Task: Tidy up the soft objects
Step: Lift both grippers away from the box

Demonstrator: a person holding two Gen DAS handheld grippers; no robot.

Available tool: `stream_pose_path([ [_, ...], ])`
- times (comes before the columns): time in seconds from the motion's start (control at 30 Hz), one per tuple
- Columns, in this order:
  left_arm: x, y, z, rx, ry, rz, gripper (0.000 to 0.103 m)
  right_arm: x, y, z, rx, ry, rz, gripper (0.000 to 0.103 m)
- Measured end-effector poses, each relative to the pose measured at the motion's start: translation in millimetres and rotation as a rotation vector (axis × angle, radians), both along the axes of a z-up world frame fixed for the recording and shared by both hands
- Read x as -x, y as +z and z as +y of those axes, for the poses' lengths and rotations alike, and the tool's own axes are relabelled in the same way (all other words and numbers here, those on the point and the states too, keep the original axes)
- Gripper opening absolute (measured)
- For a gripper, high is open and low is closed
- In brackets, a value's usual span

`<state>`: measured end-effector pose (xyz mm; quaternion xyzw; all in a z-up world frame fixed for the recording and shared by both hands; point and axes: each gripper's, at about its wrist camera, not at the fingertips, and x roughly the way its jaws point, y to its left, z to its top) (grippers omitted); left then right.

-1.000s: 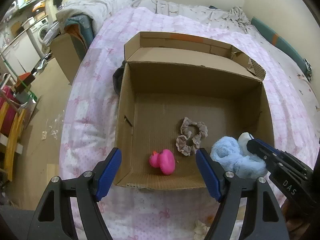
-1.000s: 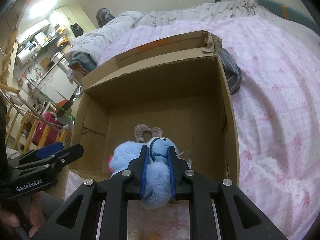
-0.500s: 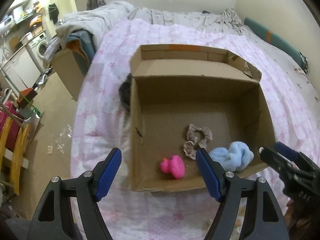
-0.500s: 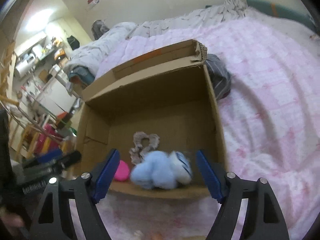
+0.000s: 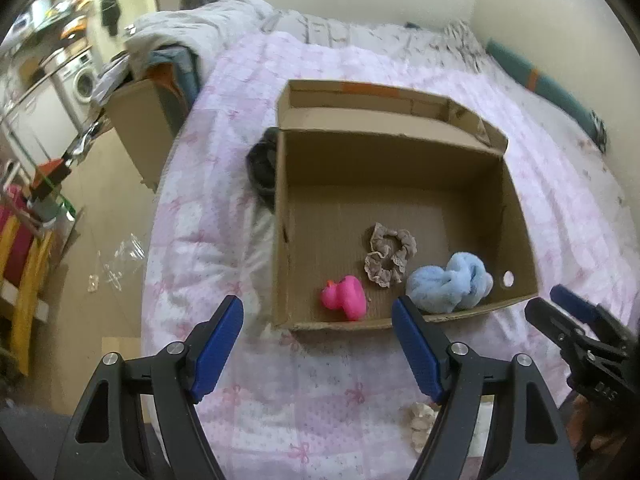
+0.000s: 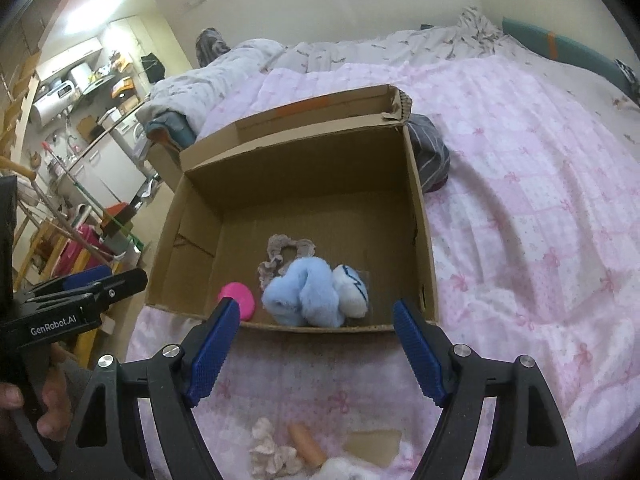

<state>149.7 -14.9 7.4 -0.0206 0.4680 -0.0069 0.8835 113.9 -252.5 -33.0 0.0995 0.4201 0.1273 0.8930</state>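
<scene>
An open cardboard box [image 5: 516, 208] [image 6: 420, 240] sits on a pink quilted bed. Inside it lie a fluffy blue plush [image 5: 448, 282] [image 6: 308, 296], a beige scrunchie [image 5: 390, 254] [image 6: 280, 256] and a pink rubber duck [image 5: 346, 298] [image 6: 240, 300]. My right gripper [image 6: 316, 344] [image 5: 560, 312] is open and empty, just in front of the box's near wall. My left gripper [image 5: 318, 344] is open and empty too, hovering above the bed before the box. On the quilt near me lie a cream scrunchie [image 6: 272, 452] [image 5: 422, 420], a small tan sausage-shaped toy [image 6: 306, 446] and a white fluffy item [image 6: 344, 470].
A dark striped cloth [image 6: 430, 156] [image 5: 262, 164] is wedged against the outside of the box. Another cardboard box [image 5: 140, 124] stands off the bed's left side, beside a bare floor with clutter, a washing machine [image 5: 84, 80] and a rumpled grey duvet [image 5: 200, 28].
The right gripper went from shut on the blue plush to open, leaving it in the box. Both grippers have pulled back from the box and risen slightly.
</scene>
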Motion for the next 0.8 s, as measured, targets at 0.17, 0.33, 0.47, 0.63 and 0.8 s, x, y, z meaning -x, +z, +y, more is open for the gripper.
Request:
stream_pose_path([
  [0.17, 19.1, -1.7, 12.5, -0.012, 0.005, -0.015, 0.074, 10.1, 1.4, -7.5, -0.021, -0.030, 0.012, 0.084],
  [0.33, 32.9, -15.5, 23.4, 0.002, 0.027, 0.002, 0.075, 17.9, -1.7, -7.4, -0.020, -0.019, 0.076, 0.084],
  [0.47, 37.5, -22.9, 27.1, -0.007, 0.030, 0.011, 0.074, 30.3, -1.4, -11.3, -0.028, -0.011, 0.103, 0.084],
  [0.63, 38.4, -25.6, 36.1, 0.041, 0.065, 0.017, 0.074, 42.2, 0.2, -12.4, 0.037, -0.016, 0.085, 0.084],
  [0.8, 39.6, -32.3, 38.2, 0.045, 0.082, 0.033, 0.074, 49.0, -2.4, -23.3, 0.044, -0.049, 0.091, 0.084],
])
